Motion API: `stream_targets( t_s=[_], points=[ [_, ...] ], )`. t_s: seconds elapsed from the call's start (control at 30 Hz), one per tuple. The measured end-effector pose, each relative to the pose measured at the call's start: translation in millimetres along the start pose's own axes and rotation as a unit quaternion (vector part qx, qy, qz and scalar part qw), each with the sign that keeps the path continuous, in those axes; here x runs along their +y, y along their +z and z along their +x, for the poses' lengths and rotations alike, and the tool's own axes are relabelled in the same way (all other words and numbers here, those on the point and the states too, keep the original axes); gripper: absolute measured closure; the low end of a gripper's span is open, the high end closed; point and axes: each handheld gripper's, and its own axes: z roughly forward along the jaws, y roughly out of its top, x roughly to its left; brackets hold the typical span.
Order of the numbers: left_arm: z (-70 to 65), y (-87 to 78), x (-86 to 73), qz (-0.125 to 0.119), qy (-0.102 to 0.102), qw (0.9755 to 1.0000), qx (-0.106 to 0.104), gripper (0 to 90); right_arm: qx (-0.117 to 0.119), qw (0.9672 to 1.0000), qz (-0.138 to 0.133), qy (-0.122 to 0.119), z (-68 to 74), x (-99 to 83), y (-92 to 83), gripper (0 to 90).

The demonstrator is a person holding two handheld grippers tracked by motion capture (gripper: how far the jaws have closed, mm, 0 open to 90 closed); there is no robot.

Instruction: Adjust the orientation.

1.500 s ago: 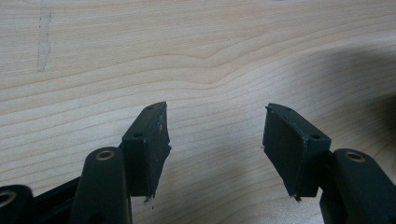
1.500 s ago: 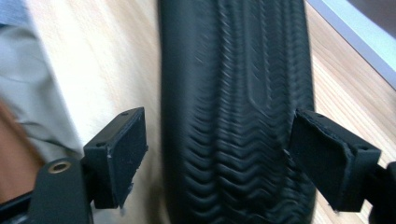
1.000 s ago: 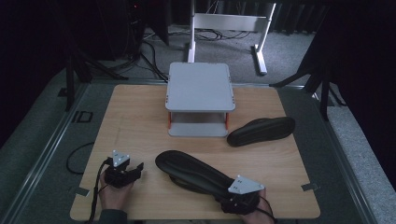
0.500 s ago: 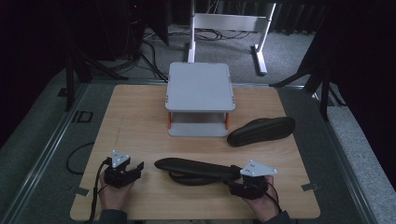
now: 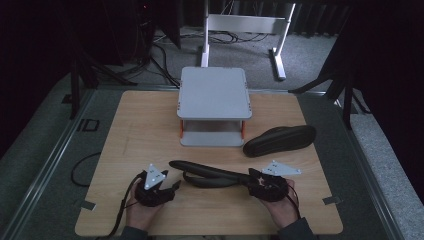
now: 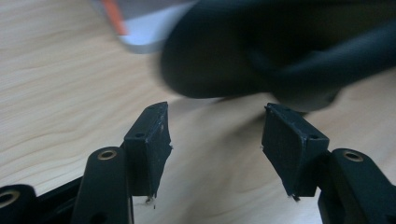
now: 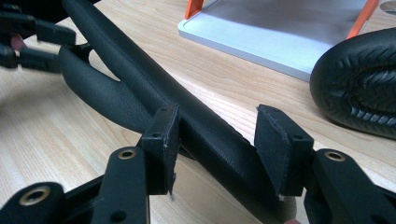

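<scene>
1. Looking down from the high view, I see a wooden table (image 5: 150, 130) with a grey two-tier stand (image 5: 214, 100) on orange legs at its far middle.
2. One black sandal (image 5: 212, 172) stands on its edge near the front of the table, its strap bowing toward me; it runs from the middle of the table to my right gripper (image 5: 260, 181).
3. A second black sandal (image 5: 280, 140) lies sole-up to the right of the stand, well apart from both grippers.
4. My left gripper (image 5: 172, 187) rests low at the front left, jaws spread wide with nothing between them; the left gripper view shows the sandal's blurred toe just beyond the tips.
5. My right gripper's jaws sit either side of the sandal's sole edge. In the right gripper view they are parted, the left pad (image 7: 163, 140) against the sole and a gap at the right pad.
6. That view also shows the ribbed tread on the second sandal, which the high view is too small to reveal.
7. I can read no brand or lettering on anything.
</scene>
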Motion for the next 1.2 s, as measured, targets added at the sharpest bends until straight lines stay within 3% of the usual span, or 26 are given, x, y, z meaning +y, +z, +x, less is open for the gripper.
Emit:
stream_targets(
  t_s=[0.2,0.3,0.43,0.5,0.53,0.67,0.83,0.93,1.0,1.03,1.13,1.2],
  points=[
    [-17.5,6.3,4.2,-0.003,0.002,0.9992,-0.040,35.3,-0.001,1.0000,-0.003,-0.001,-2.5,0.8,0.6,50.1],
    [-26.5,16.1,9.9,0.004,0.010,0.9998,-0.018,27.3,0.000,1.0000,-0.001,-0.005,-2.4,1.6,0.9,49.9],
    [-29.7,29.7,14.5,0.016,0.009,0.9998,-0.012,27.6,0.003,0.9999,0.004,-0.014,-2.9,0.2,0.5,46.3],
    [-29.0,31.8,15.2,0.012,0.004,0.9998,-0.015,28.4,0.006,0.9999,0.006,-0.014,-3.3,-0.5,0.8,44.0],
    [-28.4,31.5,15.4,0.010,0.004,0.9999,-0.013,31.7,0.010,0.9992,0.019,-0.033,-3.5,-4.2,3.6,39.7],
    [-23.8,32.2,15.7,0.011,-0.002,0.9999,-0.004,32.8,0.018,0.9975,0.024,-0.064,-1.1,-10.3,7.7,34.6],
    [-17.2,31.1,17.9,-0.002,-0.019,0.9998,-0.001,35.3,0.013,0.9959,0.024,-0.086,3.3,-6.8,8.5,37.7],
    [-10.9,29.7,20.9,-0.009,-0.033,0.9993,0.016,39.2,0.000,0.9939,0.039,-0.103,5.6,-4.7,10.3,39.5],
    [-5.2,28.6,22.5,-0.014,-0.047,0.9987,0.014,39.2,-0.003,0.9918,0.051,-0.117,7.2,-6.0,13.4,49.2],
    [-3.7,27.7,22.9,-0.017,-0.052,0.9984,0.015,39.2,0.000,0.9919,0.054,-0.115,8.1,-6.9,14.6,56.0],
    [-3.2,26.7,22.6,-0.013,-0.048,0.9986,0.017,39.2,-0.009,0.9942,0.060,-0.089,8.6,-8.9,17.1,56.8],
    [-5.2,28.7,21.9,-0.007,-0.045,0.9988,0.016,39.2,-0.003,0.9957,0.063,-0.068,5.7,-9.1,17.0,57.7]
  ],
)
